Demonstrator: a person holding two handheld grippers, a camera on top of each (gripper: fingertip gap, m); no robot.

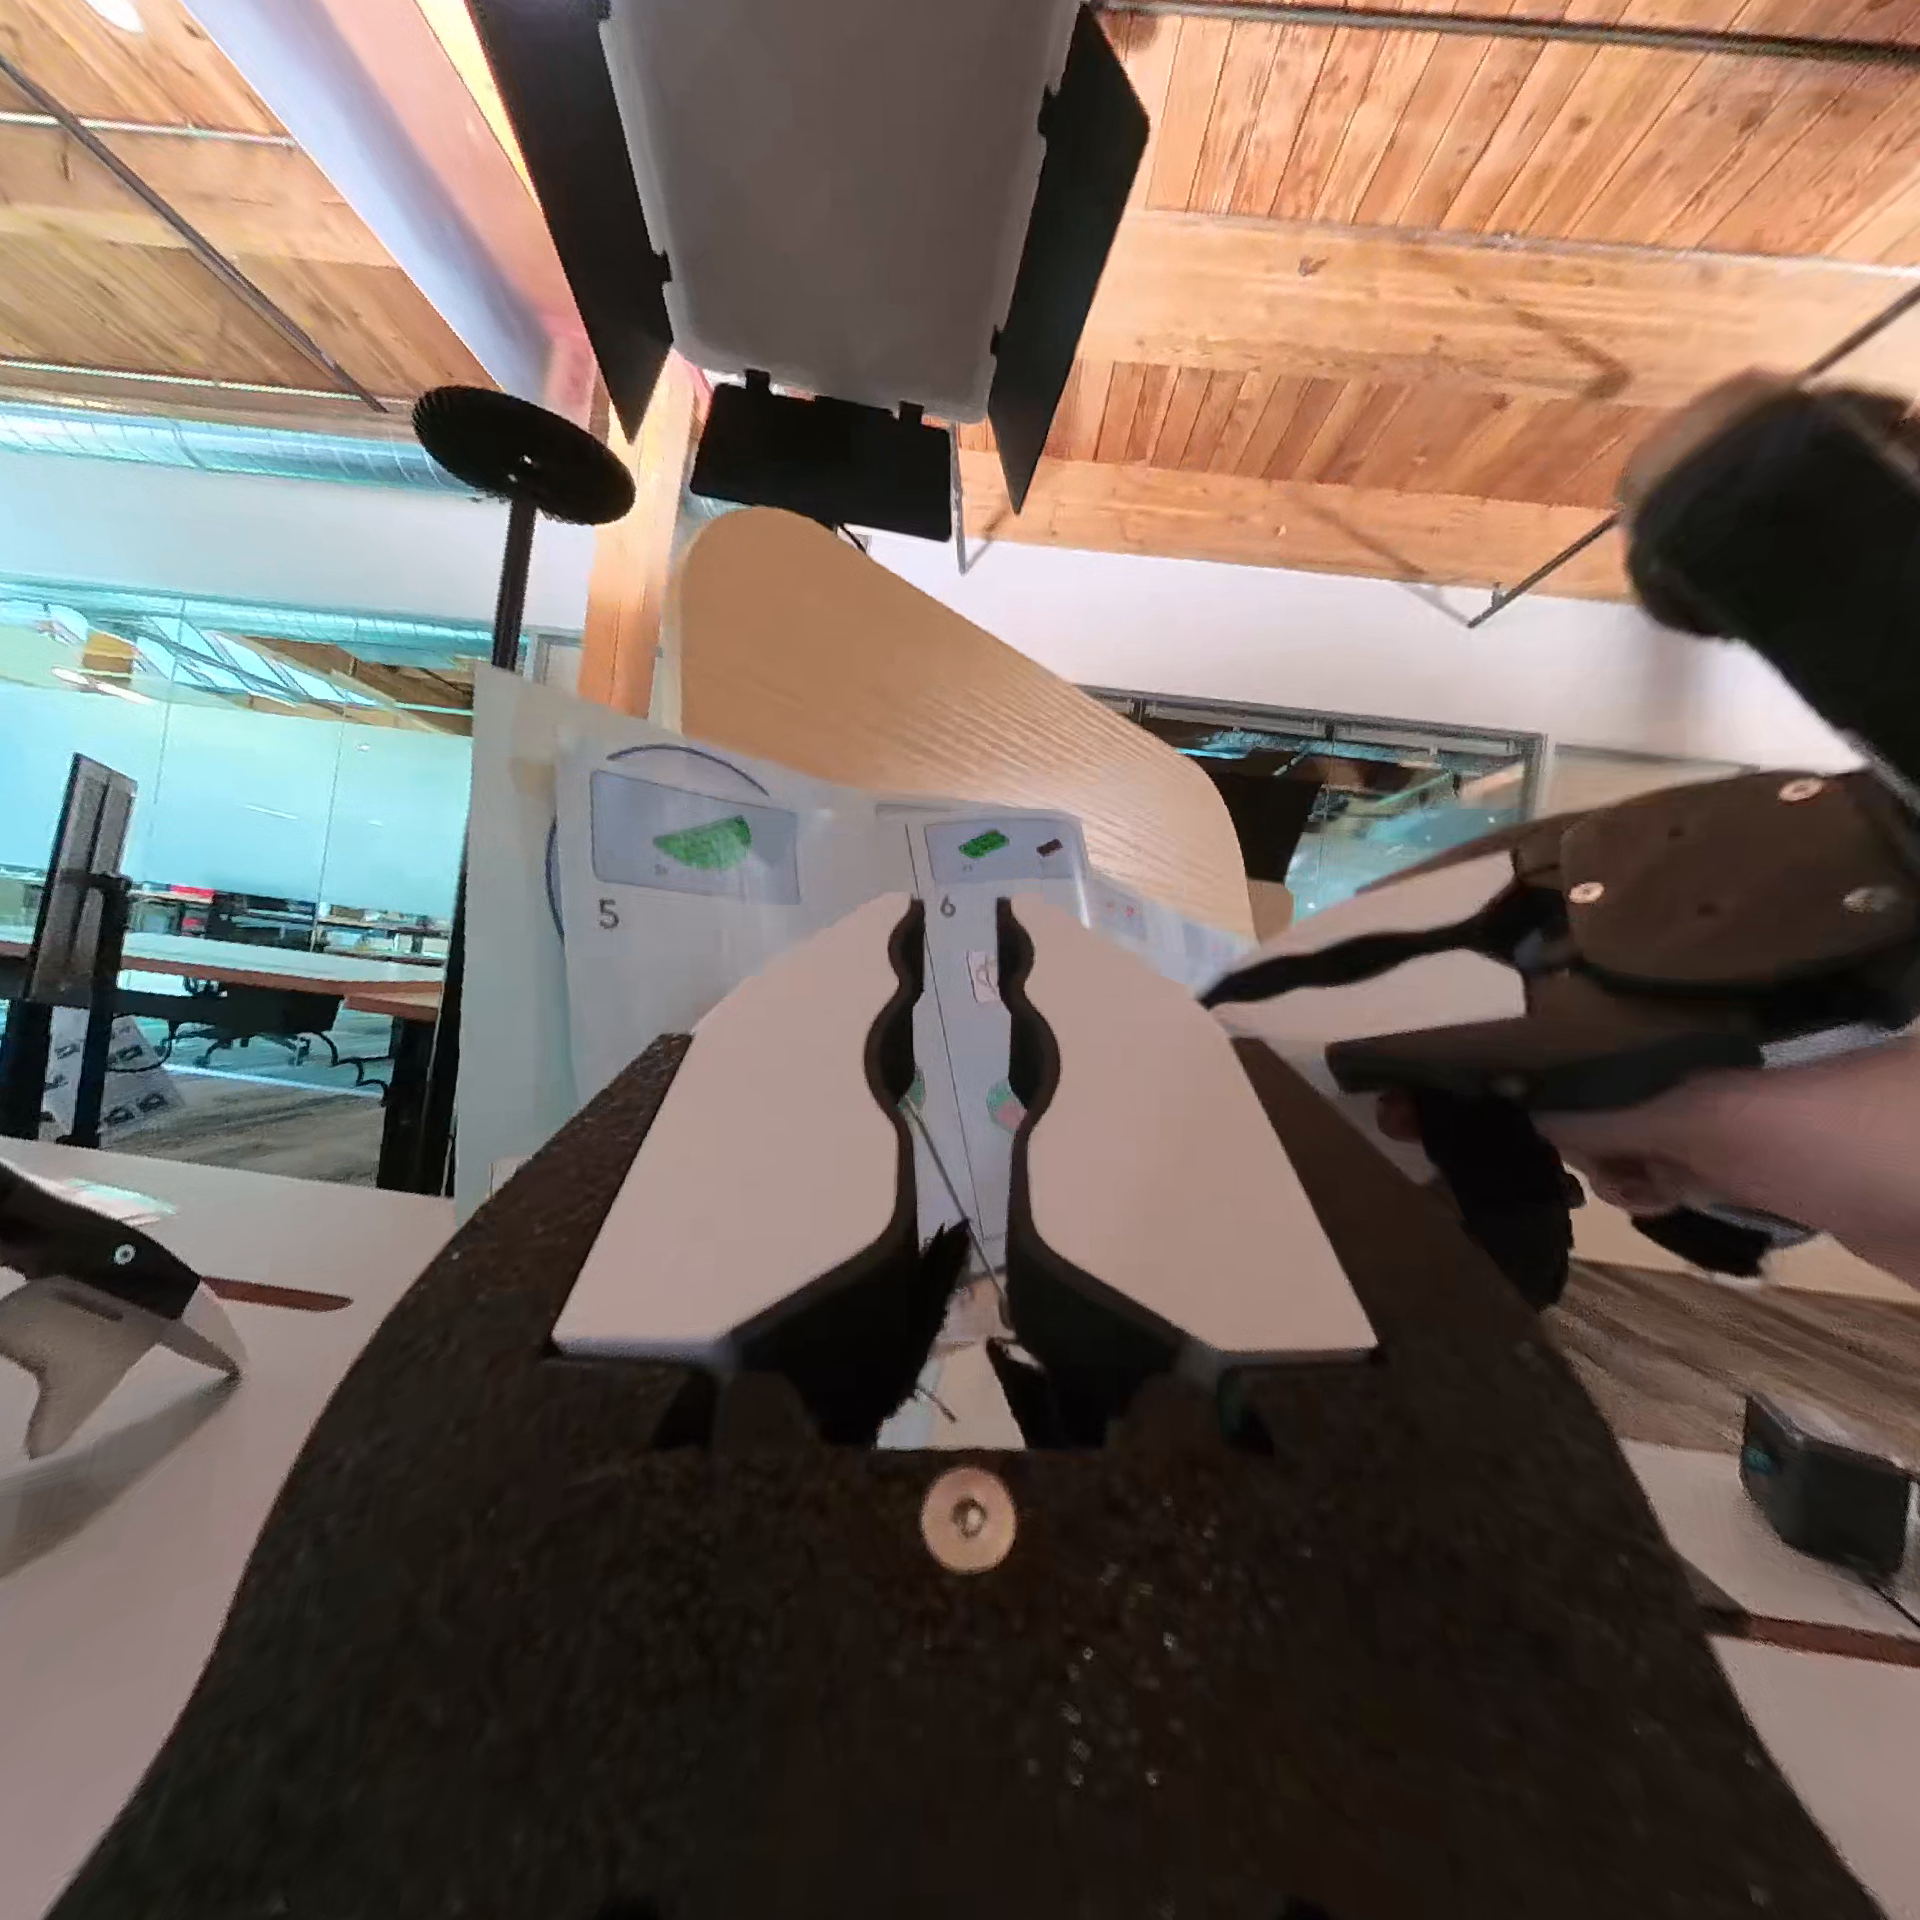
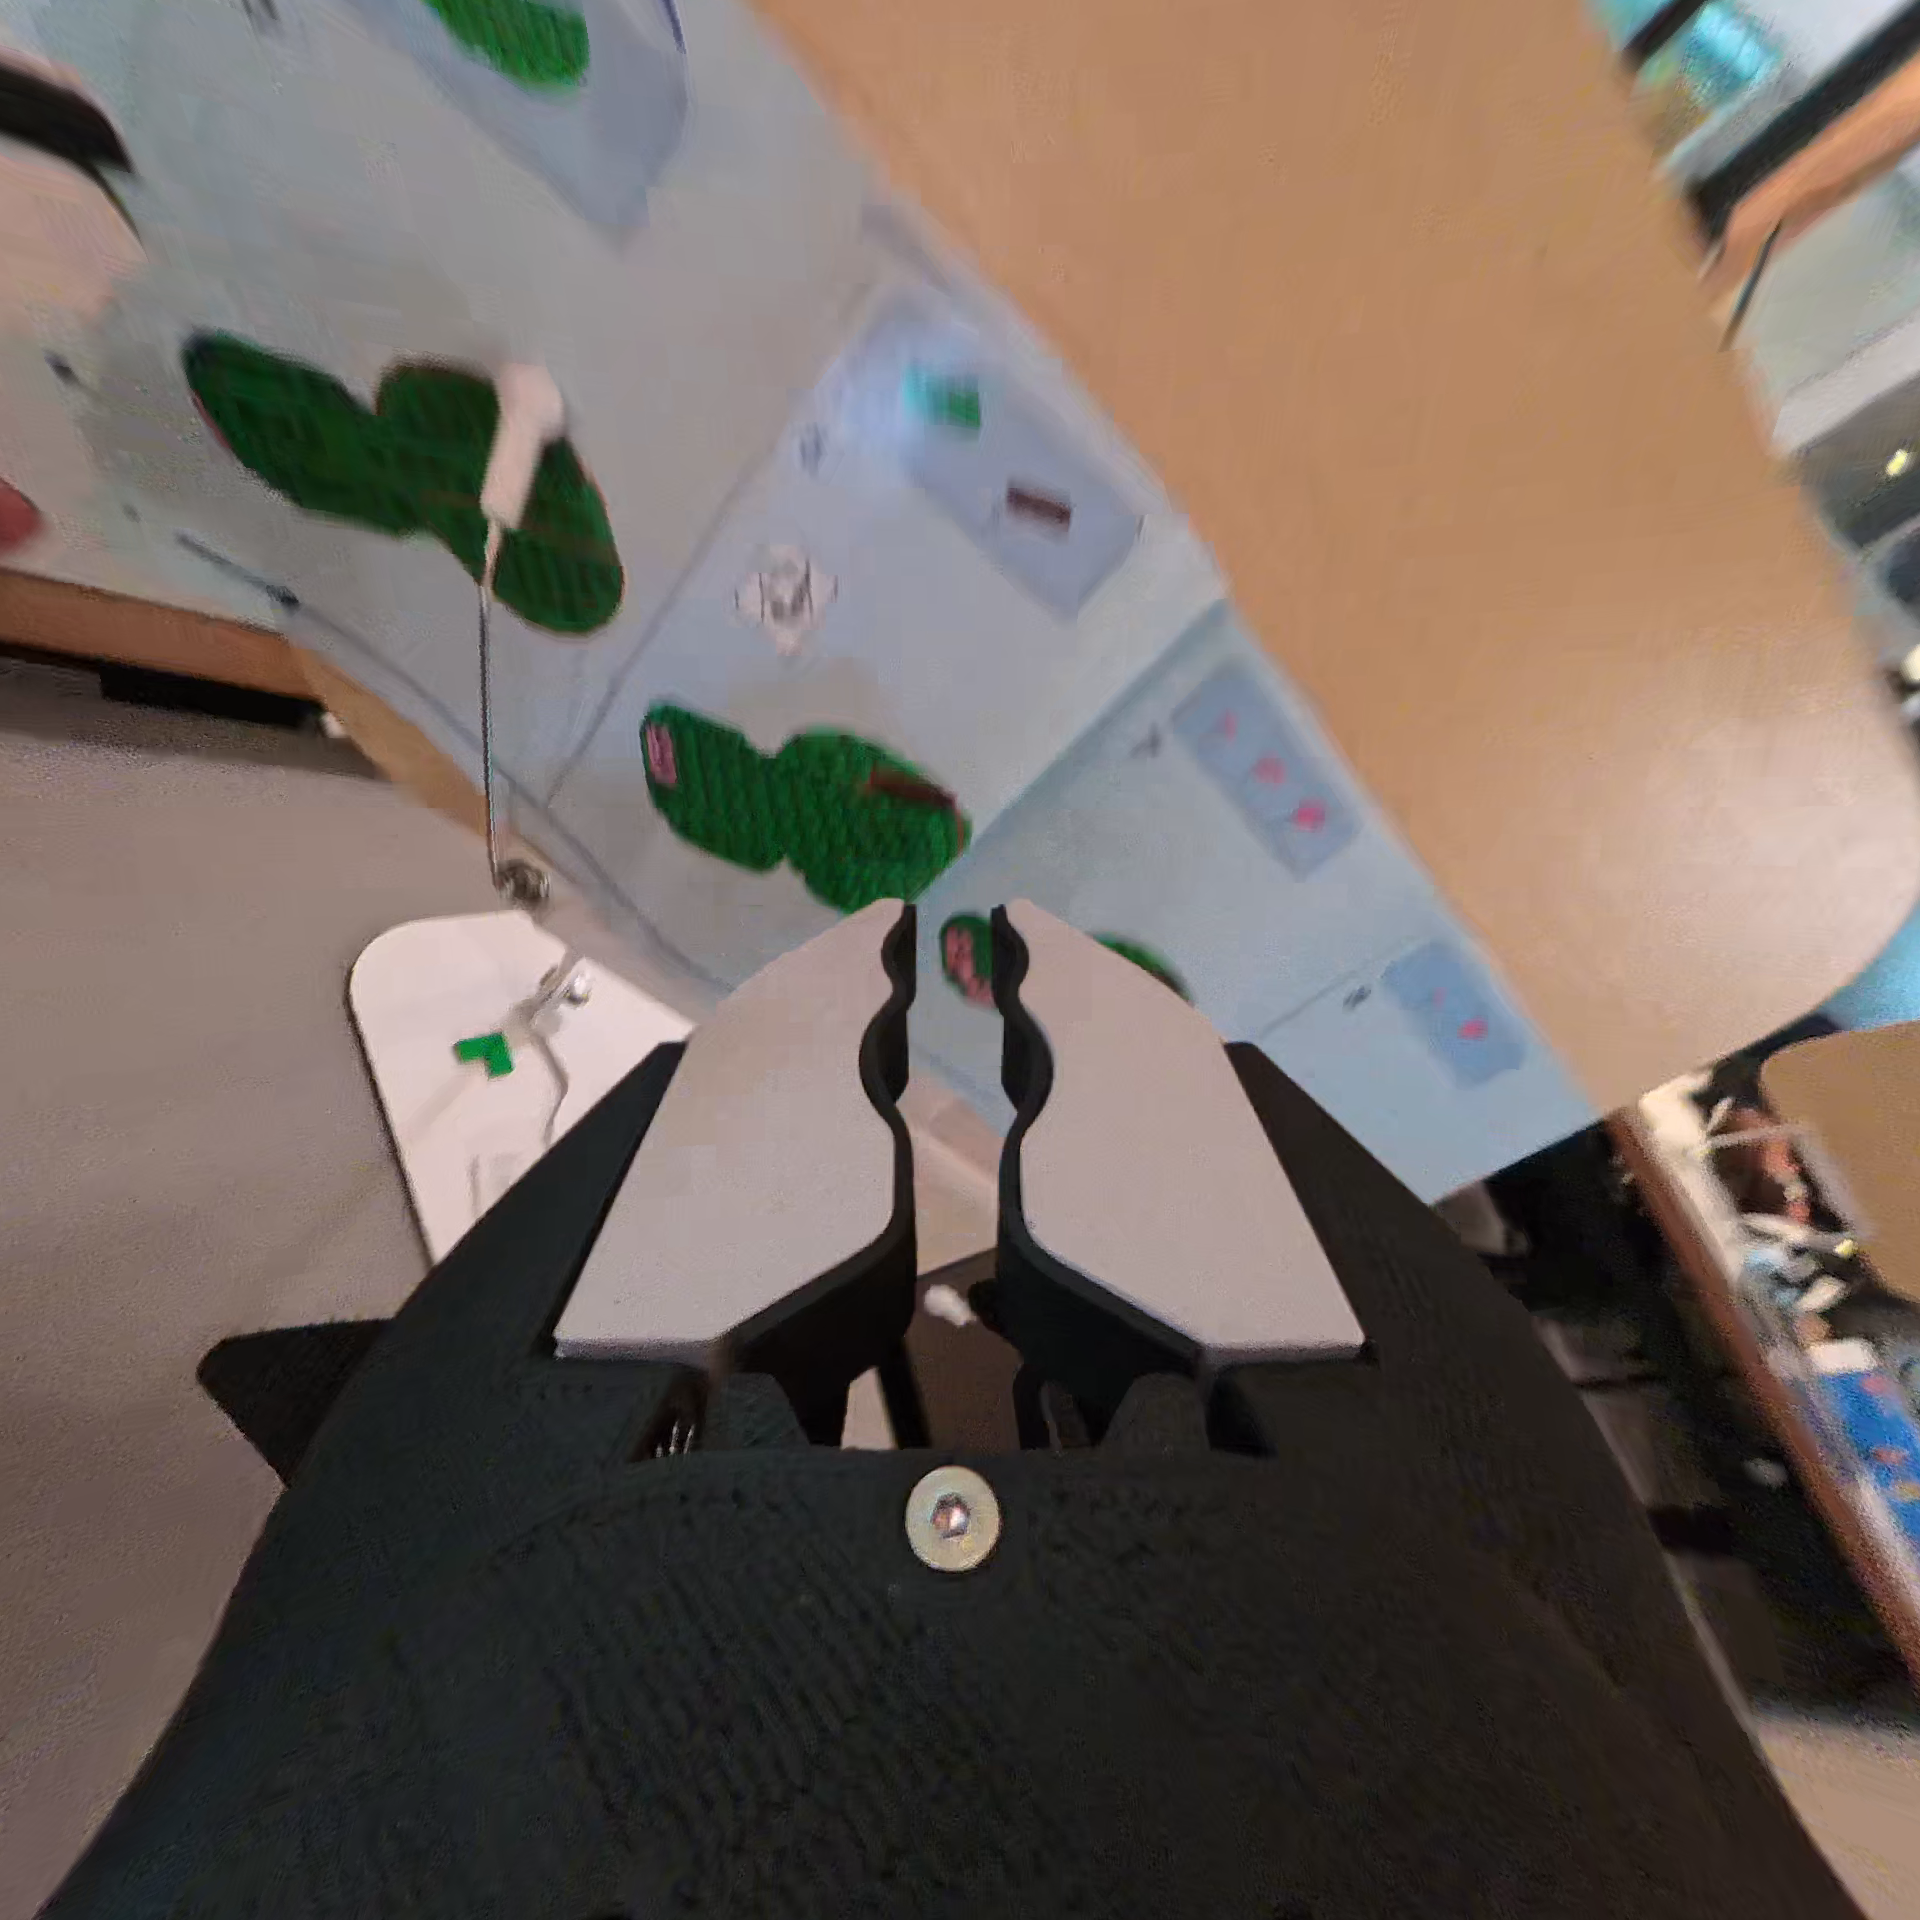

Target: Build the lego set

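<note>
A: Left wrist view first. The left gripper (image 1: 958,914) points at an instruction booklet (image 1: 727,862) standing upright against a curved wooden panel (image 1: 935,717). Its jaws stand a narrow slot apart with nothing between them; only a strip of page shows through the gap.

B: And the other tool?

A: The right gripper (image 1: 1216,997) comes in from the right edge, held by a hand (image 1: 1704,1153) that is cut off at the frame. It is seen side-on there, so its opening is hard to judge. A softbox light (image 1: 831,187) hangs overhead, and a dark box (image 1: 1818,1496) at lower right is blurred.

B: Right wrist view?

A: The right gripper (image 2: 954,912) has its jaws slightly parted, holding nothing. The booklet (image 2: 727,499) fills the upper left, tilted and smeared by motion; green build pictures are clear as shapes only.

B: Where are the lego pieces?

A: One small green lego piece (image 2: 485,1052) lies on a white tray (image 2: 436,1132) on the grey table (image 2: 156,1039), left of the gripper and well clear of it. The gripper body hides the tray's right part. A thin wire stand (image 2: 486,707) rises from the tray to a white clip (image 2: 520,436) on the page.
</note>
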